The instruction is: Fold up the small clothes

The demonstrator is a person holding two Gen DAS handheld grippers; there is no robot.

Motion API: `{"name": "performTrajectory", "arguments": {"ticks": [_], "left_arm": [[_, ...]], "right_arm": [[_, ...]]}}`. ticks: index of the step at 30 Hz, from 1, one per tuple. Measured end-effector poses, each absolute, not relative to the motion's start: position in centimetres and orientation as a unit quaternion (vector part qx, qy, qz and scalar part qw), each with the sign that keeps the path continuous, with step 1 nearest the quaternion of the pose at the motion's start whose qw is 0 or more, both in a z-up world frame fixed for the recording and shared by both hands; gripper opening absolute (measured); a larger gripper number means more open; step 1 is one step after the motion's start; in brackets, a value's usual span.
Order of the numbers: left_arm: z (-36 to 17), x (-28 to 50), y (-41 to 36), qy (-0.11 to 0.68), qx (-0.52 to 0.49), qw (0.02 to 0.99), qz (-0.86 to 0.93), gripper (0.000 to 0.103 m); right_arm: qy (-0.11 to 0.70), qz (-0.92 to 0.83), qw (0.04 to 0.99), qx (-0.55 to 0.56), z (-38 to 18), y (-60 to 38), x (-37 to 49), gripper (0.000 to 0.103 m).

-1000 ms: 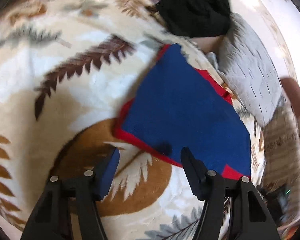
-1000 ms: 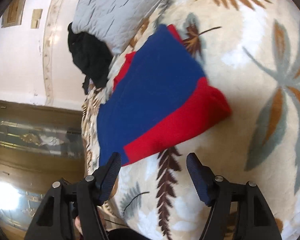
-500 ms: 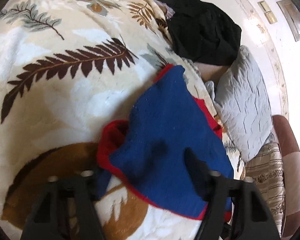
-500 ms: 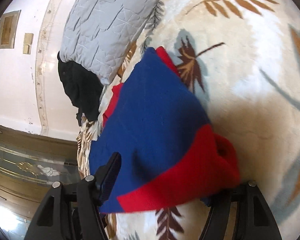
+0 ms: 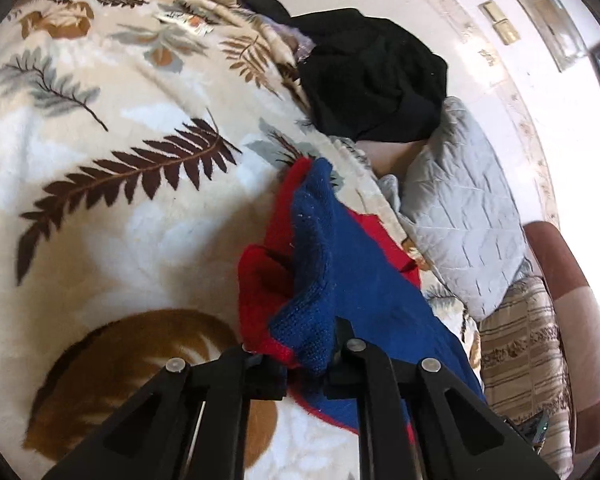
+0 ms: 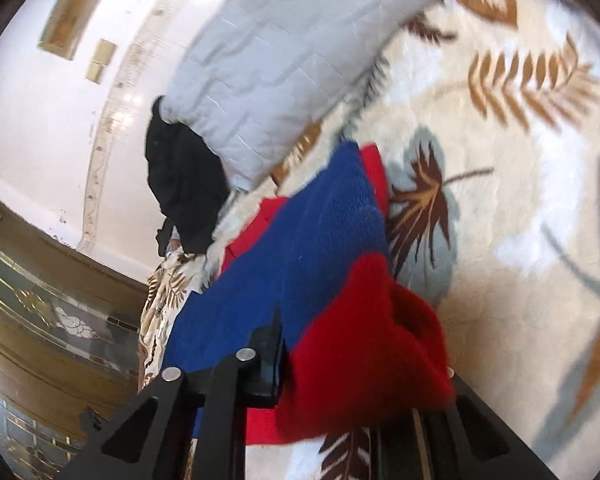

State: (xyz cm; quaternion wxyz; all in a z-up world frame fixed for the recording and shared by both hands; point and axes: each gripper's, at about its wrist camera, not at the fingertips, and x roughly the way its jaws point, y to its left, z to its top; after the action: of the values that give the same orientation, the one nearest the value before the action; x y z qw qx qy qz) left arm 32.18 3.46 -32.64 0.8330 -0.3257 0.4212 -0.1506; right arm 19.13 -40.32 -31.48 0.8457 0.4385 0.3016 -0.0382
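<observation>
The blue and red knitted garment (image 5: 340, 264) lies on the leaf-patterned blanket (image 5: 112, 208) of the bed, its near edge bunched up and raised off the blanket between my two grippers. My left gripper (image 5: 304, 354) has just been closing its jaws, and they now pinch the blue corner. My right gripper (image 6: 364, 364) has just been closing too, its jaws clamped on the red band (image 6: 364, 344). Beyond the garment lie a grey quilted pillow (image 5: 464, 216) and a black heap of clothing (image 5: 376, 76).

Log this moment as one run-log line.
task: fold small clothes | left gripper: shut on blue-and-red knit garment | right gripper: shut on same garment | stage: corners pinched
</observation>
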Motion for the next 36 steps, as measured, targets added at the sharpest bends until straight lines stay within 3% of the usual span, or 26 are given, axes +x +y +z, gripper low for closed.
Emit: {"name": "performTrajectory", "arguments": {"ticks": [3, 6, 11, 15, 18, 19, 20, 22, 23, 25, 27, 28, 31, 36], "left_arm": [[-32.0, 30.4, 3.8, 0.425, -0.316, 0.833, -0.159, 0.011], [-32.4, 28.9, 4.1, 0.436, -0.297, 0.836, -0.151, 0.011], [-35.5, 29.6, 4.9, 0.469, -0.318, 0.812, -0.139, 0.014], [-36.3, 29.7, 4.6, 0.474, -0.342, 0.802, -0.125, 0.037], [-35.9, 29.9, 3.7, 0.467, -0.344, 0.804, -0.132, 0.056], [-35.8, 29.9, 3.3, 0.464, -0.338, 0.808, -0.132, 0.057], [-35.7, 29.9, 2.8, 0.462, -0.333, 0.812, -0.131, 0.057], [-35.5, 30.1, 2.7, 0.453, -0.332, 0.817, -0.128, 0.055], [-35.4, 30.2, 2.7, 0.448, -0.332, 0.82, -0.127, 0.055], [-35.2, 30.4, 2.8, 0.441, -0.332, 0.825, -0.122, 0.039], [-35.1, 30.7, 2.9, 0.436, -0.331, 0.828, -0.12, 0.031], [-34.9, 30.8, 2.9, 0.432, -0.33, 0.83, -0.122, 0.024], [-34.4, 31.2, 2.8, 0.425, -0.312, 0.839, -0.137, 0.02], [-32.8, 30.9, 2.9, 0.409, -0.301, 0.846, -0.162, 0.018]], "right_arm": [[0.289, -0.045, 0.858, 0.421, -29.8, -40.1, 16.7, 0.01], [0.294, -0.046, 0.864, 0.407, -29.1, -40.2, 15.0, 0.01], [0.353, -0.021, 0.82, 0.45, -32.7, -40.5, 13.7, 0.014], [0.377, -0.029, 0.784, 0.493, -35.0, -41.3, 13.8, 0.018], [0.372, -0.032, 0.775, 0.511, -35.7, -41.6, 13.5, 0.03], [0.367, -0.035, 0.77, 0.52, -36.0, -41.7, 13.4, 0.035], [0.36, -0.039, 0.764, 0.533, -36.4, -41.7, 13.3, 0.051], [0.332, -0.036, 0.764, 0.552, -36.6, -41.7, 13.1, 0.059], [0.317, -0.039, 0.773, 0.548, -36.3, -41.6, 13.4, 0.06], [0.297, -0.037, 0.784, 0.543, -36.4, -41.6, 14.4, 0.061], [0.28, -0.044, 0.782, 0.555, -37.0, -41.9, 15.4, 0.061], [0.272, -0.047, 0.787, 0.551, -36.9, -42.0, 16.1, 0.06], [0.28, -0.067, 0.805, 0.518, -36.8, -41.9, 18.2, 0.035], [0.278, -0.097, 0.852, 0.433, -34.4, -40.3, 18.5, 0.03]]}}
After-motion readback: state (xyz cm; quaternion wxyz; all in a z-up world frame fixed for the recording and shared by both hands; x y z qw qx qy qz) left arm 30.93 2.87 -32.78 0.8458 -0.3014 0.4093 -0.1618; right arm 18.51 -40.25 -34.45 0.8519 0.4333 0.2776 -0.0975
